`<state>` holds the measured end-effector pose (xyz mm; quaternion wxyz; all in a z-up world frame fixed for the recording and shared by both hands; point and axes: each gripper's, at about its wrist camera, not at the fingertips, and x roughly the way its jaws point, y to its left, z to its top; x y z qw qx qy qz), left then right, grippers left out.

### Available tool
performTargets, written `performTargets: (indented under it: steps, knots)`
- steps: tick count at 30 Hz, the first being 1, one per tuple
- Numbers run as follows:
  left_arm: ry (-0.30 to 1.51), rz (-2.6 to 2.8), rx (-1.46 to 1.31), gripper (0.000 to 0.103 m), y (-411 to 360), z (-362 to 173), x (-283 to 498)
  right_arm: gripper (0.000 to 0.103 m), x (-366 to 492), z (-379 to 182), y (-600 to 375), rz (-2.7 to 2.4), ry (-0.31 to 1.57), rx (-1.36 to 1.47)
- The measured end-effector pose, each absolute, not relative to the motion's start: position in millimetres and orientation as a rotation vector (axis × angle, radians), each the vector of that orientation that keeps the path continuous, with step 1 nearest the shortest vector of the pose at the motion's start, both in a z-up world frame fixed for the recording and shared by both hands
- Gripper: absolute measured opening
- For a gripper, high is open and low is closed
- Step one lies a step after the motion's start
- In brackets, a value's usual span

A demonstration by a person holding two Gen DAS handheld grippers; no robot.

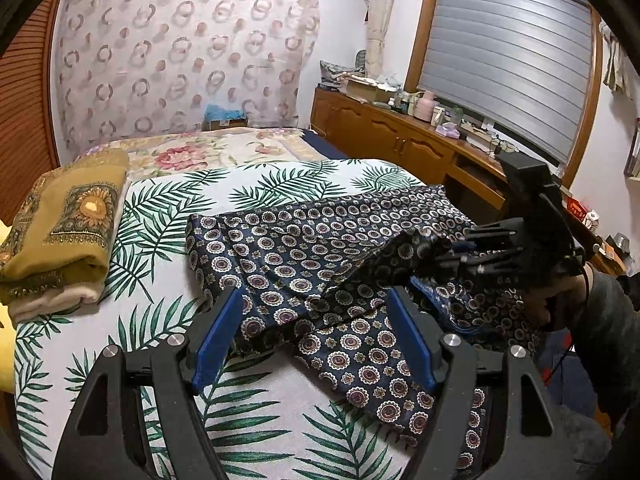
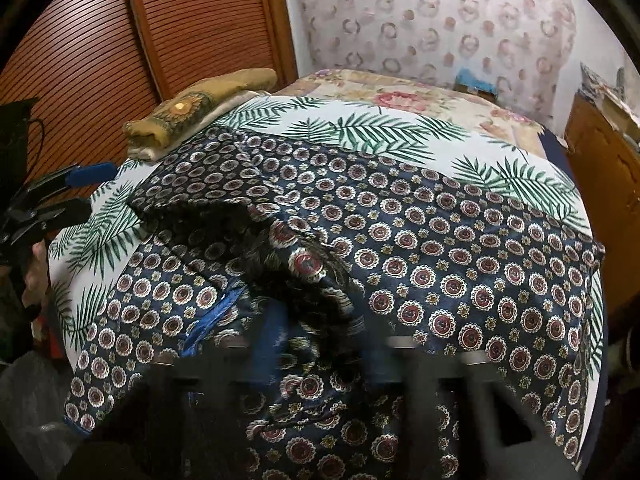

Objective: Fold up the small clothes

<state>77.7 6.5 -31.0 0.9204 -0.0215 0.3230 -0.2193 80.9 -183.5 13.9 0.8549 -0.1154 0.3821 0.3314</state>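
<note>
A navy cloth [image 1: 304, 240] printed with round medallions lies spread and partly doubled over on the palm-leaf sheet [image 1: 168, 208]. My left gripper [image 1: 316, 340] is open, its blue pads [image 1: 218, 340] standing either side of the cloth's near fold without pressing it. At the right, my right gripper [image 1: 460, 250] is shut on a raised edge of the navy cloth, which tents up toward its tips. In the right wrist view the navy cloth [image 2: 440, 248] fills the middle. There my right gripper [image 2: 320, 344] is blurred, with bunched cloth at its tips. My left gripper [image 2: 76, 194] shows at the left edge.
A folded mustard cloth [image 1: 60, 240] sits on a cream one at the sheet's left end. A floral bedcover [image 1: 208, 152] lies beyond. A wooden cabinet [image 1: 400, 136] with clutter runs along the right under a shuttered window. A louvred wooden door [image 2: 120, 40] stands on the left.
</note>
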Motion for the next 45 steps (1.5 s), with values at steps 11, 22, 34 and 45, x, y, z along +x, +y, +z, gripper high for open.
performTargets:
  steps: [11, 22, 34, 45]
  knots:
    - [0.652, -0.449, -0.045, 0.075, 6.5, -29.6, 74.4, 0.005, 24.5, 42.1, -227.2, 0.661, 0.620, -0.130]
    - [0.634, -0.464, -0.030, 0.075, -2.4, -24.8, 69.0, 0.005, -20.3, 54.0, -301.2, 0.442, 0.604, -0.095]
    - [0.611, -0.457, -0.014, 0.075, -12.3, -21.9, 66.4, 0.005, -30.3, 50.8, -313.5, 0.359, 0.673, -0.091]
    - [0.607, -0.445, -0.012, 0.075, -11.8, -23.0, 65.0, 0.036, -43.0, 75.2, -304.9, 0.397, 0.570, -0.144]
